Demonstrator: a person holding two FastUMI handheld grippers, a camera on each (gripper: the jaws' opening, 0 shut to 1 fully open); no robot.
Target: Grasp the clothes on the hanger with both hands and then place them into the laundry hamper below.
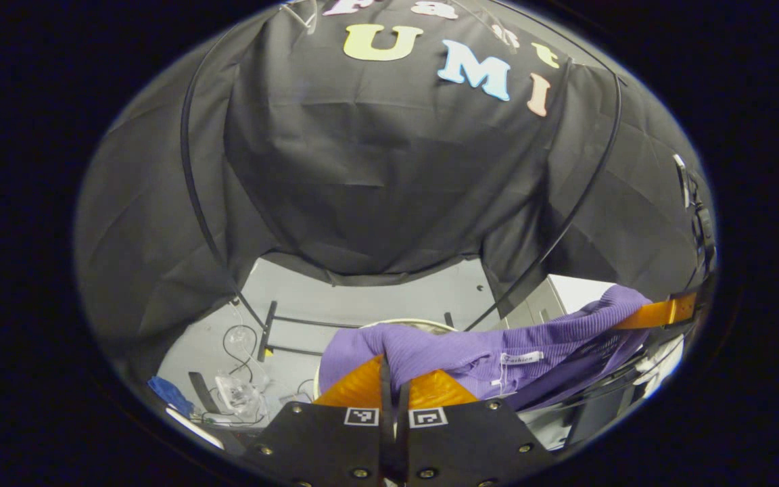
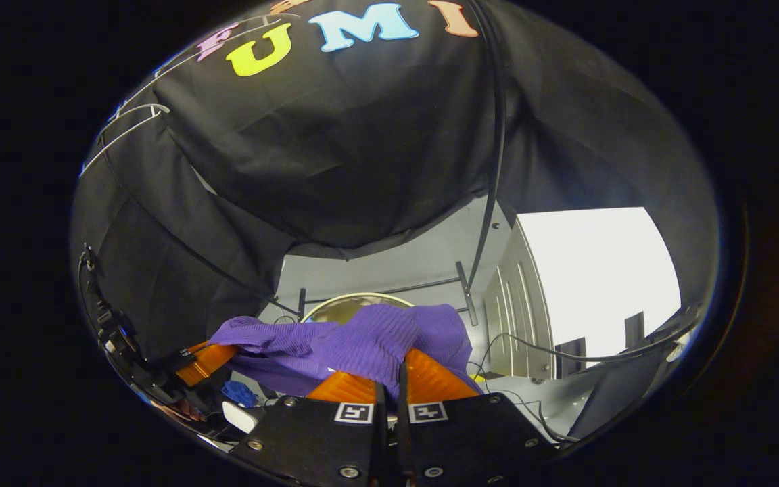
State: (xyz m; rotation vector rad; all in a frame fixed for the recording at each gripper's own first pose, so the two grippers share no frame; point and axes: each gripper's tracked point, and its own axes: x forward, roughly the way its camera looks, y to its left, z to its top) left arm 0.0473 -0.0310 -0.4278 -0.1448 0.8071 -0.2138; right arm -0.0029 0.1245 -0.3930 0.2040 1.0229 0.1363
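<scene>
**Purple garment held at both ends above the hamper**

In the left gripper view, the left gripper (image 1: 393, 379) sits at the bottom with its two fingers drawn tight together, clenched on a fold of the purple ribbed knit garment (image 1: 457, 352). The cloth bunches over the fingertips, so the exact pinch point is hidden. From there the garment stretches toward the right edge of that view, where the right gripper (image 1: 660, 312) shows as a finger strip at the cloth's far end; the rest of that tool is cut off by the rim of the view. A small white sewn label (image 1: 522, 358) hangs from the fabric; its print is too small to make out.

In the right gripper view, the right gripper (image 2: 399, 379) likewise has its fingers closed on a hump of the garment (image 2: 369, 341), fabric draped over the tips. The left gripper (image 2: 210, 360) appears at the lower left, holding the other end.

Beneath the garment lies the round, pale-rimmed laundry hamper (image 2: 352, 298), most of it covered by the cloth, with only an arc of rim and a sliver of interior visible. In the left gripper view, just a thin curve of that rim (image 1: 406, 322) peeks above the fabric. The garment hangs over the hamper's opening; whether it touches the rim cannot be told.

A blue cloth (image 1: 170, 394) and a tangle of cables (image 1: 241, 352) lie on the grey floor (image 1: 376, 297) near the left edge, partly blurred.
</scene>
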